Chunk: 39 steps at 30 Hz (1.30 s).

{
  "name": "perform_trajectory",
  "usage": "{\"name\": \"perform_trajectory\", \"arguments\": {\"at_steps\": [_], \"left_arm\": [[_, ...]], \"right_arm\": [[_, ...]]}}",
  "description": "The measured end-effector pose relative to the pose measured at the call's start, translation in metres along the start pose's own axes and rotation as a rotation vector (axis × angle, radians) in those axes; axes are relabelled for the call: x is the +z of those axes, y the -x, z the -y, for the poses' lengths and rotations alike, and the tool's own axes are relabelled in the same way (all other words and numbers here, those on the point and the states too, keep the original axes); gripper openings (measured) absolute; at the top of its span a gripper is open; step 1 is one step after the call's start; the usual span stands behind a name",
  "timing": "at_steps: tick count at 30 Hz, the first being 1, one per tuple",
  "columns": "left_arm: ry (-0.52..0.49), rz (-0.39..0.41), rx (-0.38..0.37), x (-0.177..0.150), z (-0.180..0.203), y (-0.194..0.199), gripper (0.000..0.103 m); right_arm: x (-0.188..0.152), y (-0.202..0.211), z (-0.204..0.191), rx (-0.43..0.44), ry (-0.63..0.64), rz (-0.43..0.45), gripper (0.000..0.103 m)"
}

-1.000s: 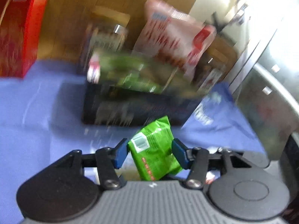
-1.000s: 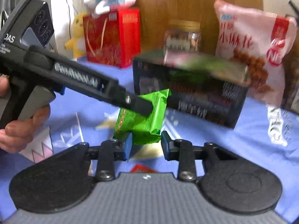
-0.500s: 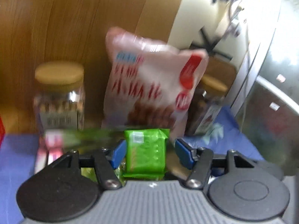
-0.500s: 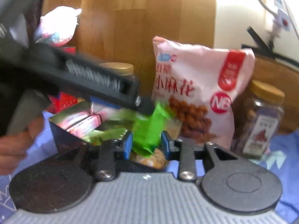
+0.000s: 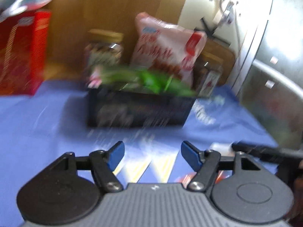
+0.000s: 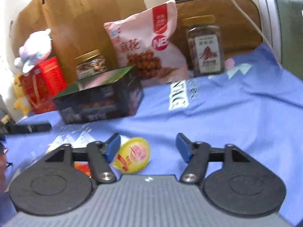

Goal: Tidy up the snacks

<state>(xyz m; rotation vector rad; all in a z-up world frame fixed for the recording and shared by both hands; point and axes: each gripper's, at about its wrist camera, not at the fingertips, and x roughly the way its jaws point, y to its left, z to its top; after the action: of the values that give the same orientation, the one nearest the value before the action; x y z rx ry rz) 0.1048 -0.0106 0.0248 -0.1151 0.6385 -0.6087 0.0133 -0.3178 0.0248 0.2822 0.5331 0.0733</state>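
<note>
A dark open box stands on the blue cloth, with green snack packets lying in it; it also shows in the right wrist view. My left gripper is open and empty, low over the cloth in front of the box. My right gripper is open and empty over the cloth. A round yellow snack lies on the cloth just beside its left finger. A red-orange packet lies partly hidden under the right gripper's left side.
Behind the box stand a pink snack bag, two jars, a red box and plush toys. The other gripper's dark tip shows at the left. A metal appliance stands to the right.
Both grippers let go of their green packets over the box, opened, and pulled back and down toward the cloth. The green packets now lie in the box.
</note>
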Motion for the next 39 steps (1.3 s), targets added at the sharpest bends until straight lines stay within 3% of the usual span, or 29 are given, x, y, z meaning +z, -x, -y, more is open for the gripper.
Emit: {"name": "perform_trajectory", "arguments": {"at_steps": [2,4,6,11,15,19,24,27,32,35,39], "left_arm": [[0.012,-0.013,0.020,-0.015,-0.008,0.009,0.067],[0.024,-0.019,0.033,-0.026,-0.016,0.017,0.067],[0.043,-0.020,0.056,-0.031,-0.026,0.021,0.067],[0.113,0.021,0.078,-0.037,-0.049,0.041,0.067],[0.157,0.062,0.092,-0.038,-0.066,0.057,0.068],[0.216,0.093,0.090,-0.041,-0.081,0.071,0.068],[0.242,0.109,0.078,-0.045,-0.090,0.084,0.068],[0.244,0.109,0.067,-0.049,-0.090,0.087,0.070],[0.271,0.099,0.000,-0.052,-0.089,0.089,0.070],[0.274,0.078,-0.043,-0.053,-0.086,0.087,0.077],[0.241,0.052,-0.017,-0.055,-0.078,0.082,0.083]], "right_arm": [[-0.005,0.001,-0.010,0.020,0.037,-0.011,0.076],[-0.004,-0.009,-0.021,0.008,0.082,-0.031,0.074],[-0.003,-0.025,-0.027,0.030,0.116,-0.082,0.053],[0.004,-0.052,-0.056,0.013,0.193,-0.127,0.048],[0.002,-0.052,-0.109,0.098,0.330,-0.119,0.048],[-0.018,-0.055,-0.177,0.217,0.518,-0.133,0.048],[-0.046,-0.057,-0.230,0.325,0.681,-0.168,0.049],[-0.054,-0.051,-0.239,0.363,0.715,-0.151,0.050],[-0.058,-0.040,-0.225,0.354,0.673,-0.163,0.063],[-0.062,-0.032,-0.217,0.346,0.648,-0.157,0.063],[-0.064,-0.029,-0.216,0.350,0.635,-0.159,0.063]]}}
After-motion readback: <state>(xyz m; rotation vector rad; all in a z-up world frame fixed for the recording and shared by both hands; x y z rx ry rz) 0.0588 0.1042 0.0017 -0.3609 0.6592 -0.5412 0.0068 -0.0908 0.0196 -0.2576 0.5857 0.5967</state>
